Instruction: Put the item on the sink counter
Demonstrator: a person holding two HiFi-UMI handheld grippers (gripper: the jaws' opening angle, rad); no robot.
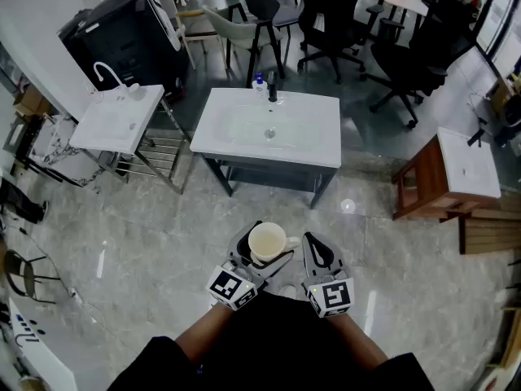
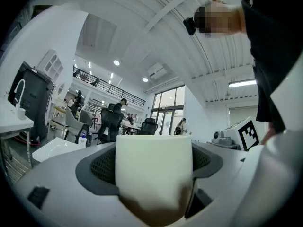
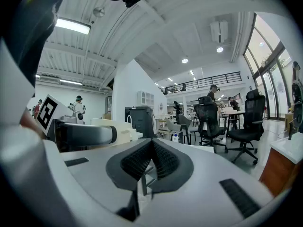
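Observation:
A cream mug (image 1: 266, 242) sits between the jaws of my left gripper (image 1: 259, 251), which is shut on it. In the left gripper view the mug (image 2: 154, 171) fills the gap between the dark pads (image 2: 102, 166) on both sides. My right gripper (image 1: 316, 253) hovers just right of the left one, shut with nothing in it; in the right gripper view its pads (image 3: 137, 161) meet. The white sink counter (image 1: 230, 128) with a black tap (image 1: 273, 88) stands ahead across the floor, well beyond both grippers.
A smaller white sink (image 1: 106, 120) on a metal frame stands at the left, a wooden stand with a white basin (image 1: 464, 165) at the right. Black office chairs (image 1: 334, 19) and a dark cabinet (image 1: 118, 39) lie behind the counter. Grey tiled floor (image 1: 163, 243) separates me from the counter.

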